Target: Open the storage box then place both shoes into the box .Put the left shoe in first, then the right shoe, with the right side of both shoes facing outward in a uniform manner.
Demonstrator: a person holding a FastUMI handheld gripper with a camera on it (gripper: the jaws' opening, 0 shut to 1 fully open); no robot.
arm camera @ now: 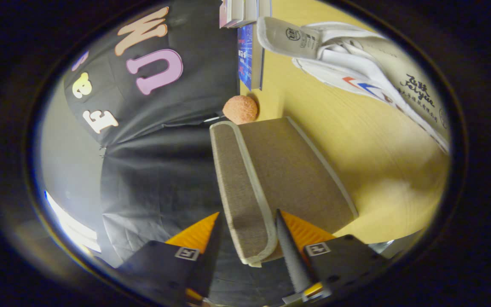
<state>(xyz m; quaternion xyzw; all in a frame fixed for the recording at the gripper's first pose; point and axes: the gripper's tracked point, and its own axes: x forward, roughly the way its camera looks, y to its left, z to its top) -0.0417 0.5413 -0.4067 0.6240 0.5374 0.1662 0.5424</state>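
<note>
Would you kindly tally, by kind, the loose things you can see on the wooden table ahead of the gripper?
Storage box (brown fabric, its lid edge between the gripper fingers): 1
Shoes (white, lying together beyond the box; the pair overlaps): 2
Orange ball (just beyond the box): 1
Books (stack beside the ball, exact number unclear): at least 2
Total: at least 6

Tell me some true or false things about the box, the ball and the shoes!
1. The gripper has the lid edge of the brown storage box between its fingers. True.
2. An orange ball sits beyond the box. True.
3. The white shoes are inside the box. False: they lie on the wooden table, beside the box.
4. The ball rests on top of the shoes. False: it sits apart from them, near the books.
</note>
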